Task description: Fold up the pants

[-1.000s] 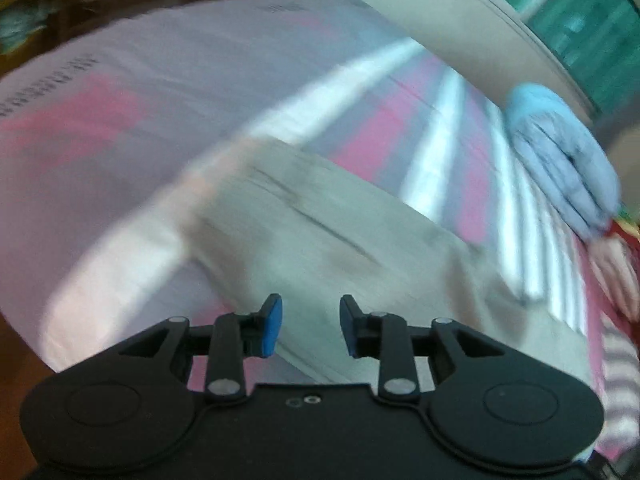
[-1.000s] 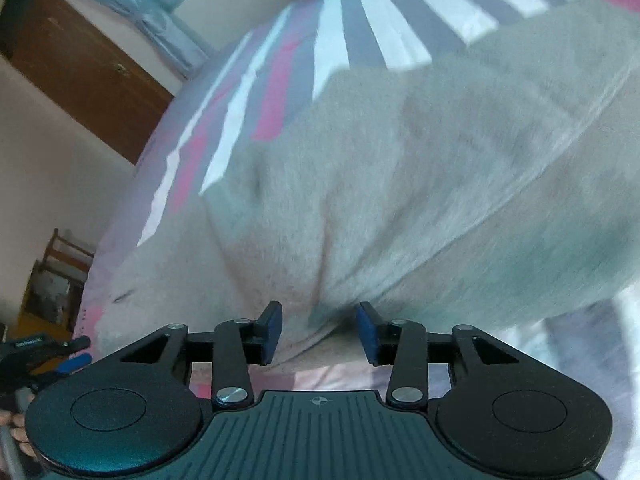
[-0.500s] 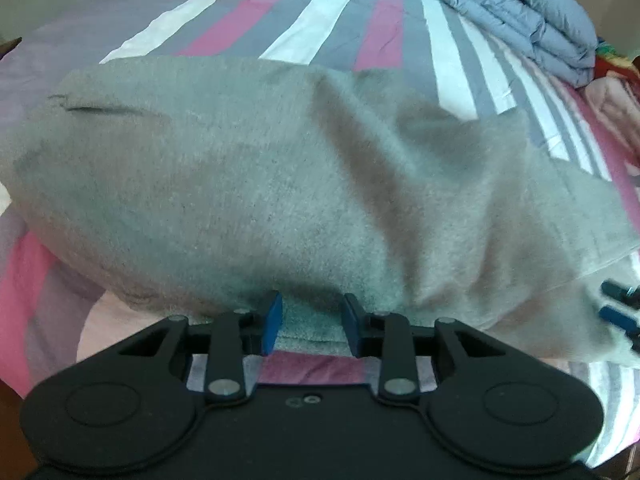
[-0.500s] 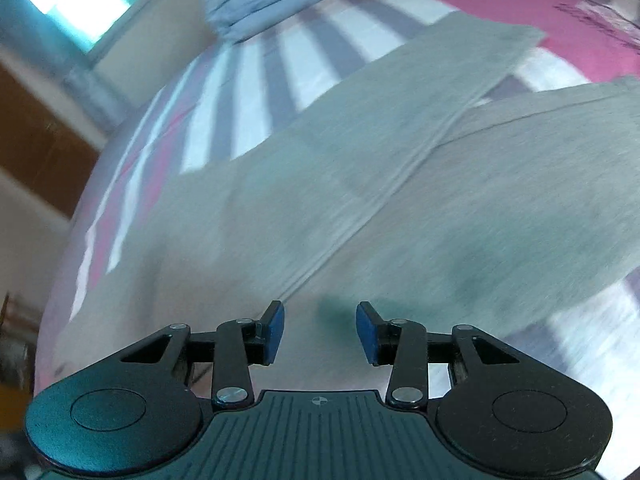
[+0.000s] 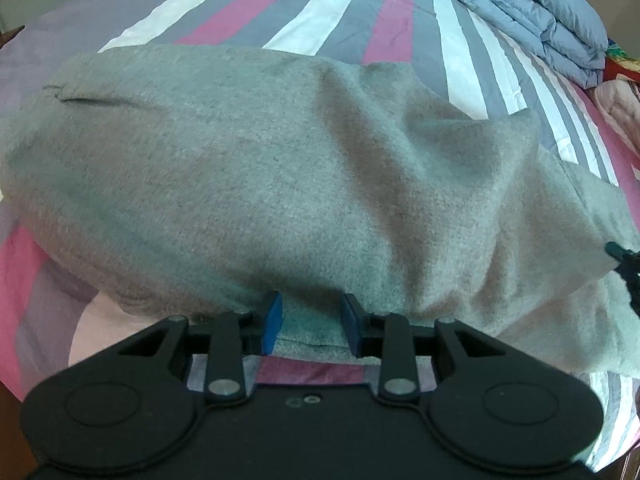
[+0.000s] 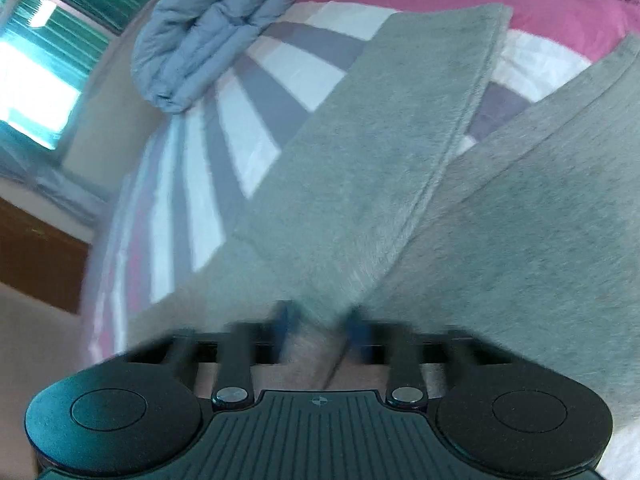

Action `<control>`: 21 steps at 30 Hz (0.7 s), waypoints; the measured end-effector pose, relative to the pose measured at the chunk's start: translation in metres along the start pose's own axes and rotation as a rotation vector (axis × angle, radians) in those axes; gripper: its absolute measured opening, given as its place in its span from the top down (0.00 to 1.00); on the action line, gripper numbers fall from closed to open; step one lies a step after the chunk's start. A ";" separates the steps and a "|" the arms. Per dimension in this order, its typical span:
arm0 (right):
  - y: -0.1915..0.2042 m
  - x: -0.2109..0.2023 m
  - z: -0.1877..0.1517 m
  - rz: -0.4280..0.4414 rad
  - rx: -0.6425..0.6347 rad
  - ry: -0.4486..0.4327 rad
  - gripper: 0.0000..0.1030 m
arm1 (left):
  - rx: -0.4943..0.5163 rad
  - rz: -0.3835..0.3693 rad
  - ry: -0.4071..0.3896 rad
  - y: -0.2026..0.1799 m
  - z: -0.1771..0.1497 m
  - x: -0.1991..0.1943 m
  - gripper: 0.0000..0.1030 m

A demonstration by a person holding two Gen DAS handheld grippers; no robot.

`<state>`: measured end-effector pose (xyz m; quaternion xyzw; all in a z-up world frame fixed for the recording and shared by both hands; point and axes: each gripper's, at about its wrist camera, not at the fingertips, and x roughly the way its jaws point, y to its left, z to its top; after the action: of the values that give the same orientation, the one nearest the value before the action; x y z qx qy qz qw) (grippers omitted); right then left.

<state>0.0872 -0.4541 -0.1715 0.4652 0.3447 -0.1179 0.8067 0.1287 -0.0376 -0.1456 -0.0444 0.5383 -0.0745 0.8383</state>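
Note:
Grey pants (image 5: 280, 168) lie spread on a striped bed. In the left wrist view the waist end fills the middle, with a pocket slit at upper left. My left gripper (image 5: 310, 326) is open, its blue pads either side of the near edge of the cloth. In the right wrist view the two grey legs (image 6: 400, 152) run away to the upper right, with a gap between them. My right gripper (image 6: 318, 330) is blurred and open, its fingers over the cloth where the legs meet. The right gripper's tip (image 5: 624, 264) shows at the left view's right edge.
The bed sheet (image 5: 348, 4) has pink, grey and white stripes. A folded light blue quilt (image 5: 532, 16) lies at the far right of the bed; it also shows in the right wrist view (image 6: 212, 28). A window (image 6: 36, 60) and a brown cabinet (image 6: 36, 256) are on the left.
Both grippers swung round and came down close to the pants. The left now straddles the near cloth edge. The right turned from the waist area toward the legs.

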 end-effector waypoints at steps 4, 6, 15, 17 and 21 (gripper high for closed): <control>0.006 -0.028 -0.003 0.030 -0.069 -0.089 0.95 | 0.016 -0.001 0.000 -0.002 0.001 -0.001 0.77; 0.014 -0.054 -0.010 0.051 -0.129 -0.125 0.95 | 0.025 -0.006 0.001 -0.002 0.001 -0.001 0.77; 0.010 -0.110 -0.071 -0.032 -0.297 -0.116 0.95 | 0.052 -0.001 -0.008 -0.003 0.001 0.001 0.77; -0.005 -0.083 -0.080 -0.120 -0.292 -0.035 0.95 | 0.069 0.017 -0.013 -0.007 0.001 0.001 0.77; -0.011 -0.074 -0.076 -0.116 -0.229 0.021 0.82 | 0.088 0.044 -0.038 -0.015 0.000 -0.012 0.77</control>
<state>-0.0069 -0.4067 -0.1549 0.3504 0.3909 -0.1193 0.8427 0.1223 -0.0500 -0.1325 0.0028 0.5194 -0.0789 0.8509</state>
